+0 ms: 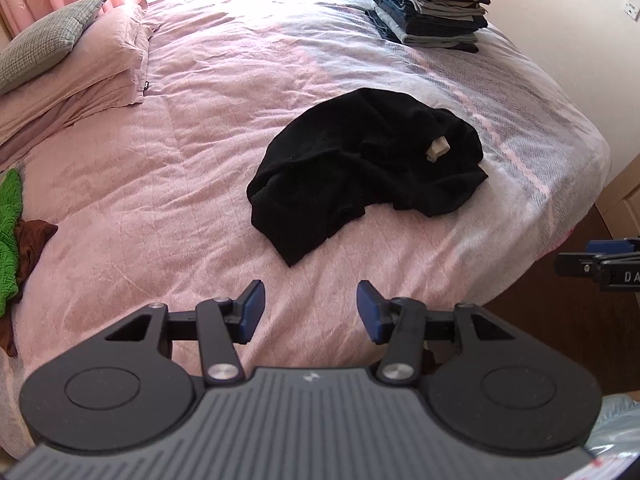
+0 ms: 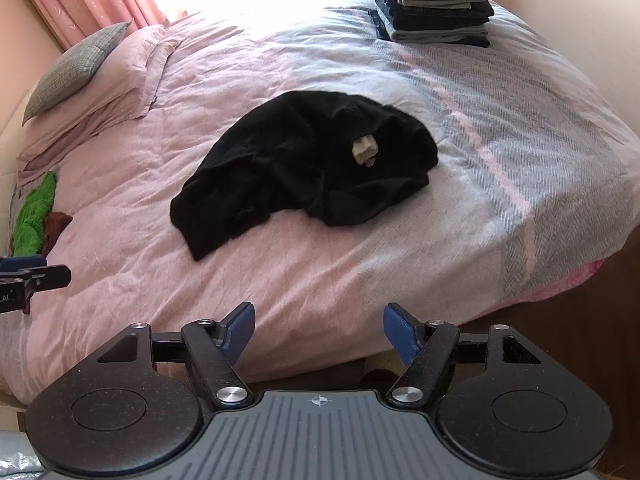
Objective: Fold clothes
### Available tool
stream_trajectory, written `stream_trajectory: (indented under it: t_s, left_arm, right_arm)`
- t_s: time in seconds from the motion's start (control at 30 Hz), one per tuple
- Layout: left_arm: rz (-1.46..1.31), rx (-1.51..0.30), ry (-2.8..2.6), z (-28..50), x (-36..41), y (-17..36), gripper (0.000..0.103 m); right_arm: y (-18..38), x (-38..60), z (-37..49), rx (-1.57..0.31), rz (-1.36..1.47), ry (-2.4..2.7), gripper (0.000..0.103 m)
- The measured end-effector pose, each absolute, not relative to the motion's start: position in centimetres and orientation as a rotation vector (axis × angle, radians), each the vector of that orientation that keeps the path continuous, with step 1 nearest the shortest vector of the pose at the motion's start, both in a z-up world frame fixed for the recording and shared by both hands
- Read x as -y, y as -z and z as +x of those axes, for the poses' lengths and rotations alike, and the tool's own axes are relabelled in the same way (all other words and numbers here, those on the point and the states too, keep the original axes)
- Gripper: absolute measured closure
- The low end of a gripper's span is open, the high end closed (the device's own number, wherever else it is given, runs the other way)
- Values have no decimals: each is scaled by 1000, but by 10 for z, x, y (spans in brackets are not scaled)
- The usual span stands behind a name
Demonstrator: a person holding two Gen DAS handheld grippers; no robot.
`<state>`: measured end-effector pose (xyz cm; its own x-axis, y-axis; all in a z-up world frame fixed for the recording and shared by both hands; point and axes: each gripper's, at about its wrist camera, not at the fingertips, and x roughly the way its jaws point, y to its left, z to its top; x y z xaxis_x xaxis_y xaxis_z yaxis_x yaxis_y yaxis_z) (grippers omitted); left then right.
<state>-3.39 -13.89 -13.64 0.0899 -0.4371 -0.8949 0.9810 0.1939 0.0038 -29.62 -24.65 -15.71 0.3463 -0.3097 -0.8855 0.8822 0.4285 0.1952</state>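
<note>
A crumpled black garment (image 1: 360, 168) (image 2: 296, 168) with a small white label (image 1: 438, 149) (image 2: 365, 148) showing lies in a heap in the middle of the pink bed (image 1: 180, 208) (image 2: 320, 272). My left gripper (image 1: 311, 308) hovers open over the bed's near edge, short of the garment, nothing between its blue pads. My right gripper (image 2: 319, 334) is also open and empty, at the bed's front edge, nearer than the garment. Each gripper shows at the side of the other view: the right gripper (image 1: 608, 264) and the left gripper (image 2: 28, 280).
A stack of folded clothes (image 1: 434, 8) (image 2: 434, 4) sits at the far right corner of the bed. A green knit and a brown garment (image 1: 12, 236) (image 2: 38, 216) lie at the left edge. Pillows (image 1: 72, 64) (image 2: 88, 76) rest at the far left. Dark floor (image 1: 560, 332) lies right of the bed.
</note>
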Motion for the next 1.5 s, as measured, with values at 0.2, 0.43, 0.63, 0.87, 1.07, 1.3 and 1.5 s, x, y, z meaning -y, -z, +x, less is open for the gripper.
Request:
stream_trajectory:
  t_s: [0.2, 0.43, 0.63, 0.87, 1.07, 1.3, 1.5]
  left_arm:
    - [719, -886, 1195, -49, 197, 163, 54]
    - [780, -809, 1177, -86, 283, 230, 52]
    - [823, -747, 1215, -113, 349, 297, 42]
    - [992, -524, 1266, -126, 404, 362, 37]
    - [1036, -463, 1349, -115, 420, 393, 86]
    - [808, -500, 1291, -26, 391, 326, 92]
    - [723, -546, 1206, 45, 366, 287, 93]
  right_arm:
    - [168, 333, -335, -851, 757, 906, 35]
    - [196, 440, -380, -888, 673, 938, 35]
    - [251, 500, -396, -947, 678, 934, 35]
    - [305, 528, -395, -958, 702, 941, 35]
    - [333, 539, -383, -966, 642, 932, 35]
    - [322, 532, -347, -887, 456, 765, 35]
    - [340, 498, -290, -956, 215, 589, 35]
